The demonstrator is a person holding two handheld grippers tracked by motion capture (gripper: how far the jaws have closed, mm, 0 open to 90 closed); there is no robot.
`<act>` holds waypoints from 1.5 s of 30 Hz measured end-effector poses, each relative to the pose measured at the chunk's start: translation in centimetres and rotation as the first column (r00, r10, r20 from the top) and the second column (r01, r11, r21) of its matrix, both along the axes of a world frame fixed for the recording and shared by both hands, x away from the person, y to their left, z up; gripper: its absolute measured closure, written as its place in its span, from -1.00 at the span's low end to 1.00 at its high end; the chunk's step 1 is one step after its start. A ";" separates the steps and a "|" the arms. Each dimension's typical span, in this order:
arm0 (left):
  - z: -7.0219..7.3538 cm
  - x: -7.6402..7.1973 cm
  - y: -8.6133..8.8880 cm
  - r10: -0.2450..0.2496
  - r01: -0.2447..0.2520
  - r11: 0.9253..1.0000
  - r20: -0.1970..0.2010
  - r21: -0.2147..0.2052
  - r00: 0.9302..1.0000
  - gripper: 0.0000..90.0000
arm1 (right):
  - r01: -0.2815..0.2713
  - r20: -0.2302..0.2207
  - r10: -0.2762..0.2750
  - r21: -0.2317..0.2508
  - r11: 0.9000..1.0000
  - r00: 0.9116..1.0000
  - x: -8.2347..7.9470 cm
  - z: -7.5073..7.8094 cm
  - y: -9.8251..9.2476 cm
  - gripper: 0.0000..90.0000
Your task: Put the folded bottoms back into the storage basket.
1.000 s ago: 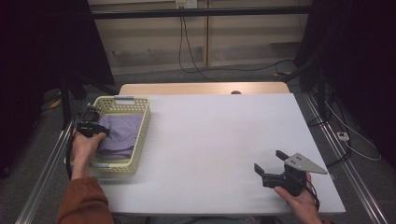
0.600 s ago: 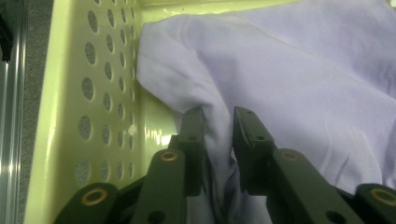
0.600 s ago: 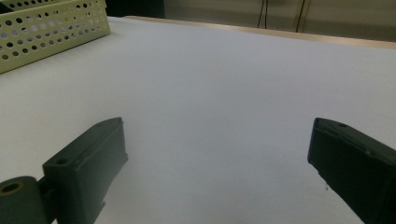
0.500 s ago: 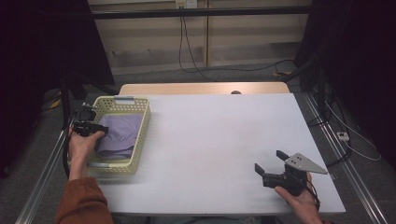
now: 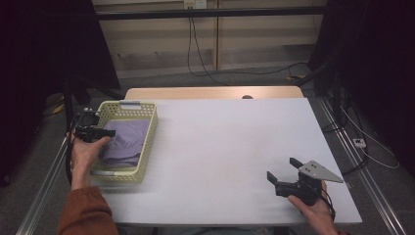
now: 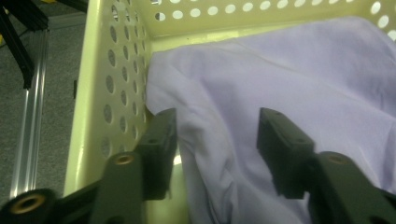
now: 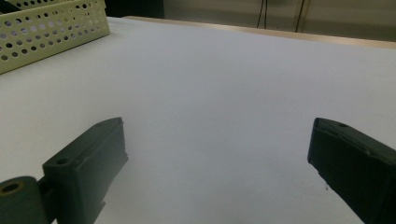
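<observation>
A pale yellow perforated basket (image 5: 149, 128) stands at the table's left side with a lavender cloth (image 5: 126, 142) crumpled inside it. My left gripper (image 5: 105, 132) reaches into the basket from its left rim. In the left gripper view its jaws stand open astride a raised fold of the cloth (image 6: 280, 79), close to the basket wall (image 6: 112, 88); the left gripper (image 6: 217, 140) holds nothing. My right gripper (image 5: 283, 169) rests low over the table near the front right, open wide. In the right gripper view the right gripper (image 7: 219, 154) has only bare tabletop between its jaws.
The white table (image 5: 230, 147) stretches between the two hands. A wooden strip (image 5: 210, 93) runs along its far edge. Metal rails (image 5: 44, 181) flank the table. Cables (image 5: 210, 68) lie on the floor behind. The basket's corner (image 7: 51, 32) appears far left in the right gripper view.
The left hand has drawn back slightly toward the basket's left rim and then pushed its open jaws down onto the cloth. The right gripper has stayed put.
</observation>
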State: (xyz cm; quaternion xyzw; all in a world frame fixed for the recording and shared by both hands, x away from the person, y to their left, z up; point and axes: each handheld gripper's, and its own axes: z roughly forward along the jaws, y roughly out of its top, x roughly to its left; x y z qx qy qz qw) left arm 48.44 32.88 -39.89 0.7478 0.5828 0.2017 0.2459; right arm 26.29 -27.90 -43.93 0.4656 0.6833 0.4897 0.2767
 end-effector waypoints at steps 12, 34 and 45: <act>0.8 -0.4 -0.2 0.000 0.005 0.999 0.102 -0.045 0.995 -0.70 | 0.000 -0.003 0.000 0.006 1.000 1.000 0.1 0.0 -0.1 -0.90; 2.1 -2.2 0.5 -0.078 0.126 0.983 0.316 -0.132 0.945 -0.88 | 0.005 0.003 -0.005 0.015 1.000 1.000 0.0 0.1 -0.3 -0.91; 2.7 -3.5 0.8 -0.086 0.153 0.973 0.343 -0.171 0.935 -0.89 | 0.009 0.005 -0.009 0.013 1.000 1.000 0.0 0.1 -0.3 -0.91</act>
